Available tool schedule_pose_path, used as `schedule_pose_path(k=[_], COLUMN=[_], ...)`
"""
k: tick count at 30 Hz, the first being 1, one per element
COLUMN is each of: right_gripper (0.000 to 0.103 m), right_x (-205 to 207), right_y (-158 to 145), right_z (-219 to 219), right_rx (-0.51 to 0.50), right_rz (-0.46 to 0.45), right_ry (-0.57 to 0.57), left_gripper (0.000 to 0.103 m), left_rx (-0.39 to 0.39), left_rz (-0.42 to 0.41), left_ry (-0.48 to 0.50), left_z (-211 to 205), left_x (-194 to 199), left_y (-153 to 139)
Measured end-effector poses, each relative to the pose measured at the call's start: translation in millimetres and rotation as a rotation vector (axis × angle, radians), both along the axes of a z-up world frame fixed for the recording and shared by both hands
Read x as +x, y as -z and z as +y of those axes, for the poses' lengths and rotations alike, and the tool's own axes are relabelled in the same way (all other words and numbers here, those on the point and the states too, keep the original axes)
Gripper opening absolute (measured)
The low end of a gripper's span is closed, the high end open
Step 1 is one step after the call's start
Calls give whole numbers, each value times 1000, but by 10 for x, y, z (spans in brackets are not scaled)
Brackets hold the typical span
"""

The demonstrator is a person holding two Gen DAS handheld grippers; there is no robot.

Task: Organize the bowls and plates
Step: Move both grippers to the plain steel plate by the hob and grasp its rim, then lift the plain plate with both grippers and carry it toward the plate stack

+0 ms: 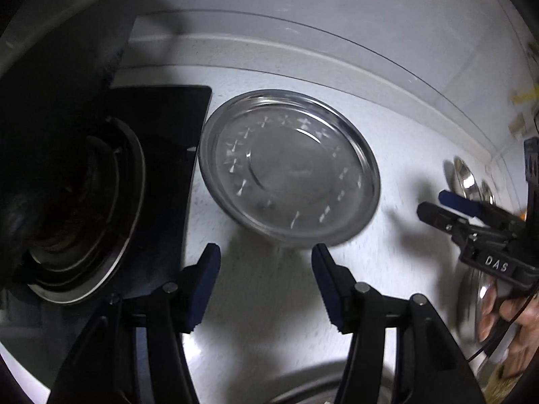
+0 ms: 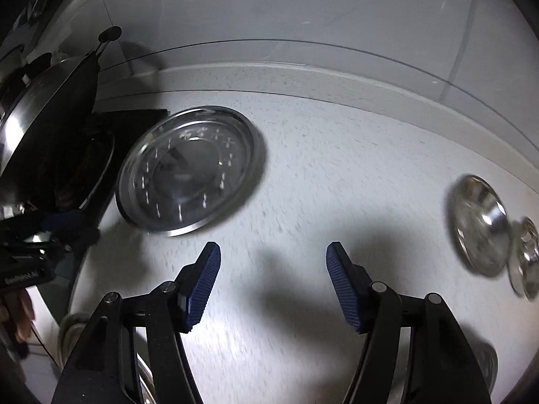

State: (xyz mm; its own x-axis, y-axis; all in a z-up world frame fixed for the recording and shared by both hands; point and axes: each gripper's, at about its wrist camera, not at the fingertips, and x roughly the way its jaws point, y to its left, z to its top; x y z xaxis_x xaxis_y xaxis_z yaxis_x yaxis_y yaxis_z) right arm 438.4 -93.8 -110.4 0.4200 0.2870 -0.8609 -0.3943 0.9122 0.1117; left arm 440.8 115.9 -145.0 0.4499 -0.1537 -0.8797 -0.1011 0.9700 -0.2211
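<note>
Hanging over a pale speckled countertop (image 1: 269, 303), the left gripper (image 1: 266, 252) has its blue-padded jaws spread fairly wide w/ nothing between them, only bare counter. Just ahead of the jaws, a bit past the tips & centred between them, lies a steel plate (image 1: 289, 168) w/ a ring of small engraved marks, flat on the counter; its near rim sits close to the right fingertip but apart from it. Left of the jaws is a black stove top (image 1: 168, 141) w/ a round burner (image 1: 84, 208), the plate's edge just beside it. Far right of the jaws the right gripper (image 1: 438, 208) shows, a hand (image 1: 515, 316) behind it. In the right wrist view the right gripper (image 2: 273, 256) also stands open, approx. as wide, empty, over bare counter. The same steel plate (image 2: 188, 171) is ahead & to the left of these jaws, well apart from the tips. Off to the right of the jaws sit two steel bowls: a larger bowl (image 2: 478, 225) & a smaller bowl (image 2: 525, 259) just beside it, blurred; can't tell if they touch. At far left the left gripper (image 2: 60, 222) pokes in beside the stove.
</note>
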Motion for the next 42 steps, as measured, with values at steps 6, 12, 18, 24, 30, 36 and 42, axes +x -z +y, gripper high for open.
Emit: schedule_pose_path(k=[6, 12, 18, 24, 30, 36, 42], right_gripper=[60, 60, 56, 30, 21, 10, 10], right_x=[342, 616, 828, 950, 983, 967, 834], right_y=[127, 239, 338, 461, 453, 454, 442], right_z=[119, 244, 380, 504, 521, 469, 303], right_rx=[74, 105, 105, 115, 113, 82, 54], right_rz=[38, 54, 59, 88, 82, 82, 94], right_ry=[-18, -13, -21, -48, -58, -57, -28], left_gripper=[55, 55, 55, 54, 54, 51, 30], left_rx=[-49, -26, -6, -5, -14, -77, -107], left_rz=[14, 6, 9, 10, -1, -23, -13], left_ry=[-87, -121, -136, -145, -163, -182, -168], left_z=[70, 48, 25, -8, -42, 23, 24], left_x=[165, 271, 339, 406, 447, 446, 400], left_y=[131, 184, 254, 323, 329, 331, 347])
